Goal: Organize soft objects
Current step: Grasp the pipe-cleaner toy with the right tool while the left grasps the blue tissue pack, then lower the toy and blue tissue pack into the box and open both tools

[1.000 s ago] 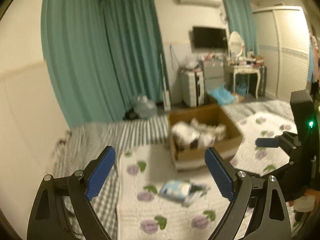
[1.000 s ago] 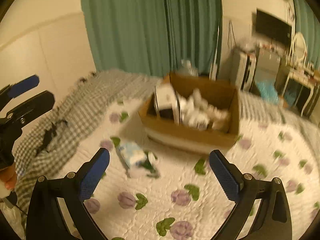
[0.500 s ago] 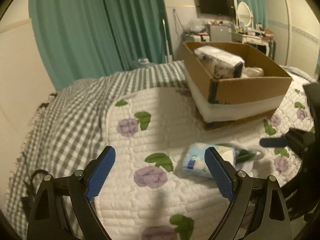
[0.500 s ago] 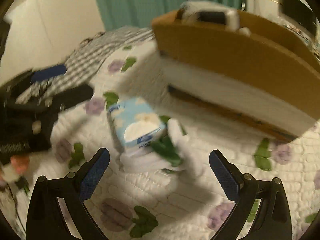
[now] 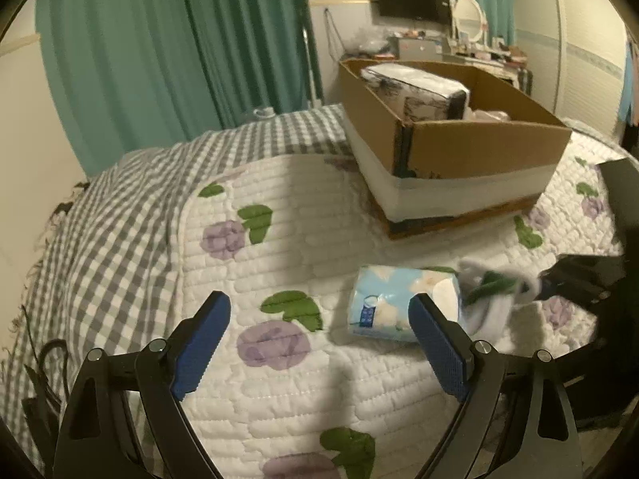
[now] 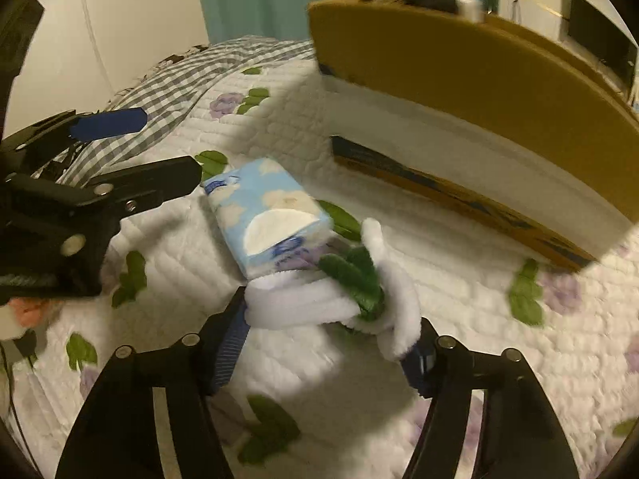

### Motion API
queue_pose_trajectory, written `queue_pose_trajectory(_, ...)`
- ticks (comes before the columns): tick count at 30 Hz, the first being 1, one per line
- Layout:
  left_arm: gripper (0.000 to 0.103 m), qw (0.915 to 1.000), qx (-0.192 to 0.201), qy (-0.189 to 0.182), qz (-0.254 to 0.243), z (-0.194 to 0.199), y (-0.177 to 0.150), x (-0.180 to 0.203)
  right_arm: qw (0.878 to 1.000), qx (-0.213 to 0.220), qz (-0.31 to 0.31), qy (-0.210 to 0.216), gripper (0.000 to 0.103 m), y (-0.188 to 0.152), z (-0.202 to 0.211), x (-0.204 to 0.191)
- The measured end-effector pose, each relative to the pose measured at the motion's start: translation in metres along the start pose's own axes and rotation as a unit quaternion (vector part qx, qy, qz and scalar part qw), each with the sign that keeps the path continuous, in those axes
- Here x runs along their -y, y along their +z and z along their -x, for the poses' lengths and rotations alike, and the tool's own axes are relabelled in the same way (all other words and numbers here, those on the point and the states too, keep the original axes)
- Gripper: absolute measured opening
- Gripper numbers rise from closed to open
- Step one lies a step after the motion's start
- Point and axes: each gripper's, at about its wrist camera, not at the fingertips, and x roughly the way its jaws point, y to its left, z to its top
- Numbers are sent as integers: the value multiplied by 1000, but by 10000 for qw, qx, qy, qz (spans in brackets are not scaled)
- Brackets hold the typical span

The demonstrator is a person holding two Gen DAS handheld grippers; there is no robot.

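Note:
A light blue tissue pack (image 5: 395, 303) lies on the quilted bed; it also shows in the right wrist view (image 6: 265, 215). A white and green fuzzy soft item (image 6: 343, 295) lies against its near end, also seen in the left wrist view (image 5: 487, 291). My right gripper (image 6: 323, 343) is open with its jaws on either side of the fuzzy item, its pads close to it. My left gripper (image 5: 319, 343) is open and empty, just short of the tissue pack. A cardboard box (image 5: 479, 147) holding wrapped soft packs stands behind.
The bed has a floral quilt (image 5: 279, 239) and a grey checked blanket (image 5: 100, 219) to the left. Green curtains (image 5: 179, 40) hang behind. A dresser with mirror and a TV stand at the far wall.
Both grippers have dropped low toward the bed. The right gripper has moved in so its jaws now straddle the fuzzy item. The left gripper has closed in on the tissue pack.

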Motion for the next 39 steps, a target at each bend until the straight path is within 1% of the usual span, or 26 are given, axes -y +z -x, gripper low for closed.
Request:
queue_pose_trajectory(3, 92, 10000, -16, 2, -93, -1, -1, 4, 9996, 80, -84, -249, 66, -9, 16, 15)
queue_pose_trajectory(7, 92, 9996, -100, -259, -82, -6, -2, 13, 9959, 305, -734, -435, 66, -7, 30, 51)
queue_pose_trajectory(8, 92, 9993, -118, -333, -96, -7, -3, 16, 9952, 349, -795, -455, 66, -6, 31, 54)
queue_pose_trajectory(10, 92, 9986, -172, -457, -222, -13, -5, 26, 9943, 410, -869, -456, 66, -3, 32, 58)
queue_pose_trajectory(14, 92, 9970, -331, -548, -430, -28, -10, 40, 9949, 391, -821, -445, 66, 2, 21, 57)
queue_pose_trajectory(15, 92, 9967, -426, -528, -448, -36, -11, 42, 9948, 384, -837, -424, 66, 1, 20, 59)
queue_pose_trajectory(17, 92, 9966, -495, -485, -440, -44, -12, 42, 9947, 361, -892, -366, 66, 1, 13, 61)
queue_pose_trajectory(20, 91, 9964, -540, -562, -319, -54, -9, 39, 9946, 282, -935, -338, 66, -3, 5, 63)
queue_pose_trajectory(22, 88, 9963, -532, -613, -266, -59, -7, 37, 9946, 248, -950, -331, 66, -4, 1, 64)
queue_pose_trajectory(23, 83, 9963, -491, -659, -237, -59, -7, 36, 9946, 245, -951, -328, 66, -3, 0, 63)
queue_pose_trajectory(24, 73, 9964, -439, -684, -238, -58, -7, 36, 9946, 247, -955, -323, 66, -3, 1, 64)
queue_pose_trajectory(25, 73, 9963, -392, -723, -239, -56, -7, 36, 9945, 255, -963, -320, 66, -2, 2, 64)
queue_pose_trajectory(28, 73, 9980, -276, -547, -180, -47, -7, 34, 9935, 260, -1070, -285, 66, -1, 7, 65)
queue_pose_trajectory(32, 73, 9985, -153, -532, 41, -30, -11, 25, 9923, 359, -1154, -275, 66, 2, 20, 65)
queue_pose_trajectory(35, 73, 9992, -99, -364, 96, -18, -15, 21, 9911, 479, -1210, -269, 66, 6, 34, 66)
queue_pose_trajectory(39, 73, 9996, 15, -218, 193, 0, -13, 17, 9907, 640, -1173, -270, 66, 14, 57, 59)
